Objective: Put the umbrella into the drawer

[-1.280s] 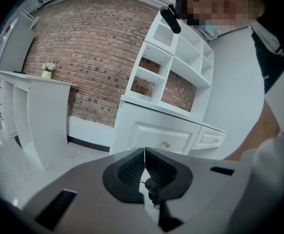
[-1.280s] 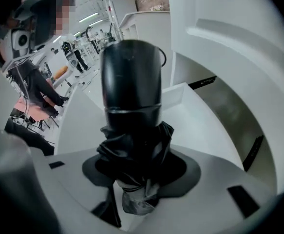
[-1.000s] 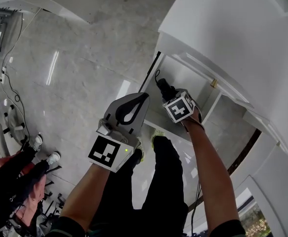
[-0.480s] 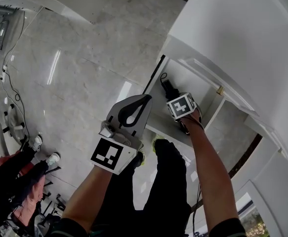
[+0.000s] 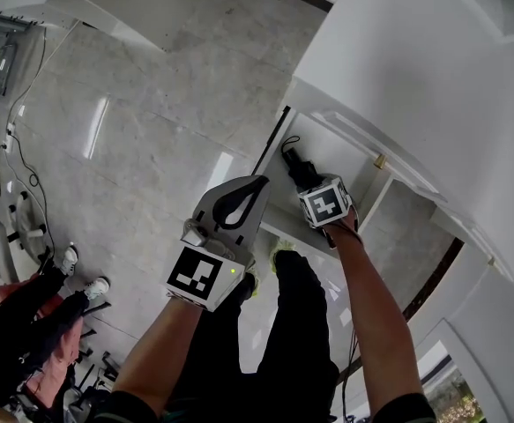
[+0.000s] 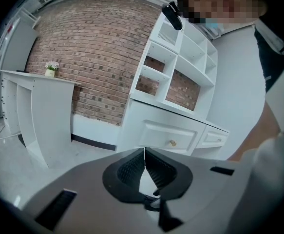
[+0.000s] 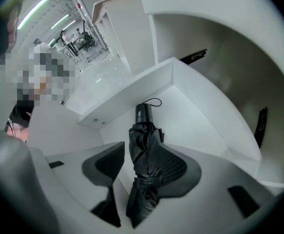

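Observation:
A folded black umbrella lies lengthwise between the jaws of my right gripper, its handle and wrist loop pointing into the open white drawer. It rests against the right pad, and a gap shows between it and the left pad, so the jaws stand open. In the head view the umbrella handle sticks out past the right gripper over the drawer. My left gripper hangs just left of the drawer front, shut and empty.
A closed drawer with a brass knob sits below open white shelves. A white counter stands to the left before a brick wall. A person's shoes and cables are on the marble floor.
The right gripper and umbrella have shifted a little within the drawer opening. The left gripper has barely moved.

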{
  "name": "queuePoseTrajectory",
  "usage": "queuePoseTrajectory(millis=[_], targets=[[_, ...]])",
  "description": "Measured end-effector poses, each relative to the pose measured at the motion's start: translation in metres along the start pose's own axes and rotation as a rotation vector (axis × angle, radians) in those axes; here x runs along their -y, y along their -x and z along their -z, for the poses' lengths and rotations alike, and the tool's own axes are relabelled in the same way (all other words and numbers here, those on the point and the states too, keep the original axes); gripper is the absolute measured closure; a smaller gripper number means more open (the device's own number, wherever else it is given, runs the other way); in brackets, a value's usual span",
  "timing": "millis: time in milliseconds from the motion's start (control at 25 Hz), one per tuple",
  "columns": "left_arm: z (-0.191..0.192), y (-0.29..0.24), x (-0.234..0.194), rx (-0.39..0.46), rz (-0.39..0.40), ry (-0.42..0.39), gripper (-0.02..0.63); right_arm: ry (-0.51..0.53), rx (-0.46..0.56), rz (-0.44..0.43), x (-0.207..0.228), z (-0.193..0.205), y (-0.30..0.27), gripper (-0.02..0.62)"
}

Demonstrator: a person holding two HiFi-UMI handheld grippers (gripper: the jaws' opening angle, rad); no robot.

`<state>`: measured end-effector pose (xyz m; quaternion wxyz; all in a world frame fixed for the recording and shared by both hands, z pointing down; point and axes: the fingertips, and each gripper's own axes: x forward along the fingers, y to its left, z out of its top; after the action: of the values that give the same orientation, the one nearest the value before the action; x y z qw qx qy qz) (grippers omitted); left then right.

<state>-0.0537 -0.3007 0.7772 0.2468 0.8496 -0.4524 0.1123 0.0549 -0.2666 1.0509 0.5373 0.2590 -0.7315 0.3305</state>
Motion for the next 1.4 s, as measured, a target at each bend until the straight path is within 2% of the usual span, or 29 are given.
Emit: queuePoseTrajectory(millis=[160, 360, 480, 800, 1000, 1160, 1400], targets=[[-0.013, 0.007, 0.007, -0.004, 0.005, -0.003, 0.597, -0.035, 0.066, 0.009, -0.010, -0.005, 0.033, 0.427], [-0.029, 0.021, 0.014, -0.009, -0.014, 0.004, 0.597, -0.105, 0.177, 0.042, -0.018, -0.011, 0.084, 0.535], [-0.045, 0.026, 0.019, -0.011, -0.006, -0.005, 0.597, -0.143, 0.245, 0.067, -0.019, -0.023, 0.119, 0.573], [-0.086, 0.063, 0.044, -0.025, -0.007, -0.019, 0.597, -0.201, 0.402, 0.096, -0.034, -0.037, 0.229, 0.583], [-0.116, 0.082, 0.062, -0.023, 0.000, -0.056, 0.597, -0.223, 0.479, 0.116, -0.044, -0.036, 0.292, 0.584], [-0.147, 0.098, 0.077, -0.011, 0.000, -0.050, 0.597, -0.220, 0.547, 0.129, -0.057, -0.037, 0.347, 0.586], [-0.190, 0.130, 0.106, 0.020, 0.013, -0.051, 0.597, -0.189, 0.692, 0.192, -0.074, -0.050, 0.442, 0.588]])
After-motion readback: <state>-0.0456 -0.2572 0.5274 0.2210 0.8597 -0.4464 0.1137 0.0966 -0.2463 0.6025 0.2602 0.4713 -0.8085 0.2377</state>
